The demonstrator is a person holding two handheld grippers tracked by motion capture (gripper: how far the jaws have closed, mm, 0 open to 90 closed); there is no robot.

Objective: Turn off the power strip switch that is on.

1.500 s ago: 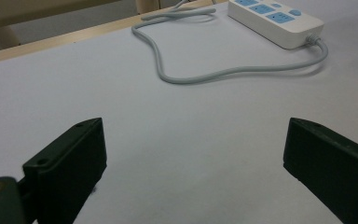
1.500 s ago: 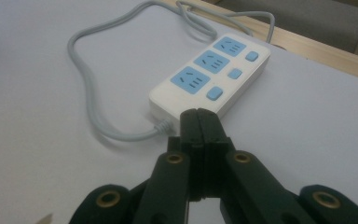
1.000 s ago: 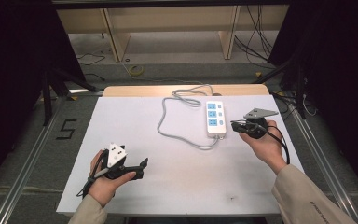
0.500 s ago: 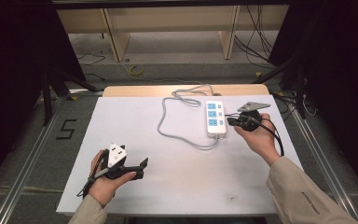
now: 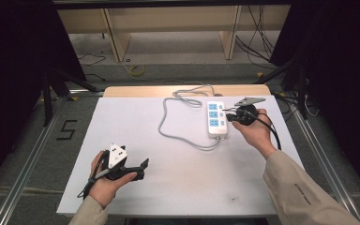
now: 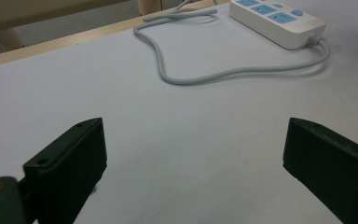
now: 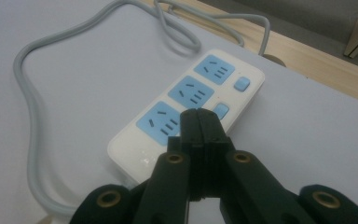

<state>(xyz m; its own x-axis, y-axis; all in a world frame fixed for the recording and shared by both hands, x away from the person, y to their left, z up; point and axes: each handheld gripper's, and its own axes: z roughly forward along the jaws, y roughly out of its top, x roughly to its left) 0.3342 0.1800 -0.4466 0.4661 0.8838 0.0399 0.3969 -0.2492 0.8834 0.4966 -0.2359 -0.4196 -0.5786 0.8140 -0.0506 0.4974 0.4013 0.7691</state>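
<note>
Compared with a second earlier, the right tongs (image 5: 229, 117) have shifted leftward across the worktop (image 5: 178, 187), from a spot clear of the power strip (image 5: 216, 119) to just beside its right edge. The left tongs (image 5: 138, 169) have not moved.

The white power strip, with three blue sockets and small blue switches along one side, lies on the far right part of the white worktop. Its grey cable (image 5: 168, 126) loops out to the left and back toward the far edge.

The right hand (image 5: 255, 133) reaches forward from a beige sleeve (image 5: 300, 192) with the tongs pointing left at the strip. In the right gripper view these tongs (image 7: 199, 122) are clenched tight with nothing between them, their tips over the strip (image 7: 186, 107) beside a blue switch (image 7: 220, 110); whether they touch it cannot be told.

The left hand (image 5: 105, 180) rests low near the front left of the worktop. In the left gripper view its tongs (image 6: 193, 149) are spread wide and released, empty, above the bare surface, well apart from the strip (image 6: 275, 18).
</note>
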